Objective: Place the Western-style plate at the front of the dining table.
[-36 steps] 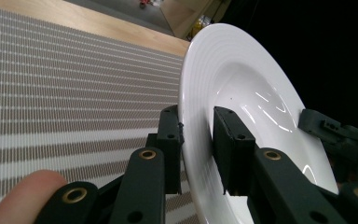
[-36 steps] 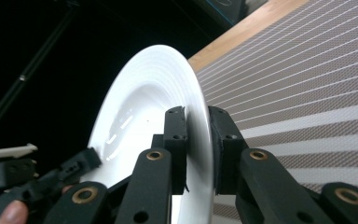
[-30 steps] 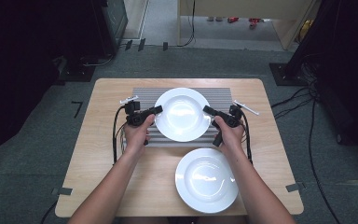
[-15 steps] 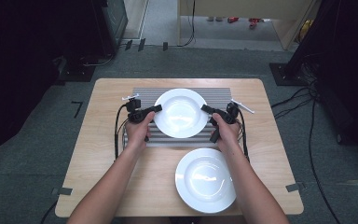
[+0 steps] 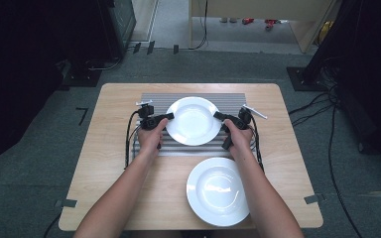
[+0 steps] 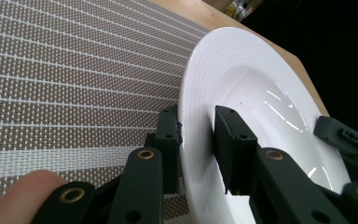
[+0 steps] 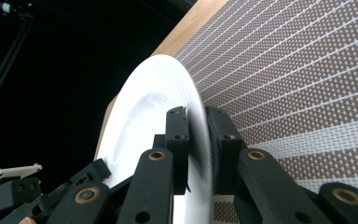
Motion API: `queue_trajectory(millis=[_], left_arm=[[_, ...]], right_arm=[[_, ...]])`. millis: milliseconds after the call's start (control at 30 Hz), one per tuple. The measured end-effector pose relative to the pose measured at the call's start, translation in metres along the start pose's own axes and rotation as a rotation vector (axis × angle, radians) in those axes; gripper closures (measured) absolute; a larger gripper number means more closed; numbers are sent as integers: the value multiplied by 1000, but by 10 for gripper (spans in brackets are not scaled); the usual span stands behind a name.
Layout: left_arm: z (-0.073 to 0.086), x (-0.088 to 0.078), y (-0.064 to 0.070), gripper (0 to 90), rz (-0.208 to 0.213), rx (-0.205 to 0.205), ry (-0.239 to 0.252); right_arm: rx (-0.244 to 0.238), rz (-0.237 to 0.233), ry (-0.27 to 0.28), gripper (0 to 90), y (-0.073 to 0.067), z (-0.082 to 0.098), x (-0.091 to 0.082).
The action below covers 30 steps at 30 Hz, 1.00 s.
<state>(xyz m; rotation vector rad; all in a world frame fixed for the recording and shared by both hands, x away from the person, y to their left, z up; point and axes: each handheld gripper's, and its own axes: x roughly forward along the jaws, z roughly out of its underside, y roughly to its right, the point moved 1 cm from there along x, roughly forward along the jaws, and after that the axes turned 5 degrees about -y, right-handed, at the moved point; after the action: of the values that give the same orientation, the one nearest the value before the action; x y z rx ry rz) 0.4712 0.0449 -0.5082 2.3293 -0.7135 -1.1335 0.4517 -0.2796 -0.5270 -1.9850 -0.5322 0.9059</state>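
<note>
Both tongs and the plate between them have crept a little toward the far edge of the mat since a second ago; the second plate near me hasn't shifted. My left tongs straddle the plate's left rim, one jaw under and one over, though in the left gripper view the upper jaw looks a touch off the surface. My right tongs pinch the opposite rim, jaws narrow and touching it on both sides. So the plate sits between my hands, carried from both sides over the striped mat. The other plate lies on the desk, near my right forearm.
</note>
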Motion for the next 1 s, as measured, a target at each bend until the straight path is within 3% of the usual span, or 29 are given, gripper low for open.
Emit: queue_trajectory(millis=[333, 367, 433, 467, 567, 633, 700, 733, 867, 933, 1000], left_arm=[[-6, 11, 9, 722, -25, 22, -27], [-6, 12, 9, 721, -32, 26, -29], [-5, 14, 7, 718, -36, 18, -39], [-4, 15, 5, 717, -35, 13, -38], [-1, 16, -1, 714, -11, 5, -34], [1, 18, -4, 709, 4, 27, -29], [5, 23, -7, 689, 38, 20, -36], [6, 25, -9, 659, 43, 17, -43], [9, 25, -3, 656, 1, 75, -30], [9, 25, -3, 656, 5, 74, -28], [9, 24, -3, 664, 10, 74, -31]], right_arm=[[39, 35, 46, 800, 11, -6, 3], [25, 50, 35, 789, 10, -7, 3], [-75, 111, 18, 768, 5, -9, 6], [-91, 119, 16, 765, 3, -10, 7], [-94, 112, 13, 778, 5, -10, 10], [-50, 78, 18, 790, 9, -10, 11], [-26, 65, 27, 790, 10, -9, 11], [-36, 70, 28, 786, 10, -9, 11], [-82, 78, 7, 763, 10, -3, 17], [-145, 112, -20, 758, 8, 2, 21], [-149, 123, -25, 754, 7, 4, 22]])
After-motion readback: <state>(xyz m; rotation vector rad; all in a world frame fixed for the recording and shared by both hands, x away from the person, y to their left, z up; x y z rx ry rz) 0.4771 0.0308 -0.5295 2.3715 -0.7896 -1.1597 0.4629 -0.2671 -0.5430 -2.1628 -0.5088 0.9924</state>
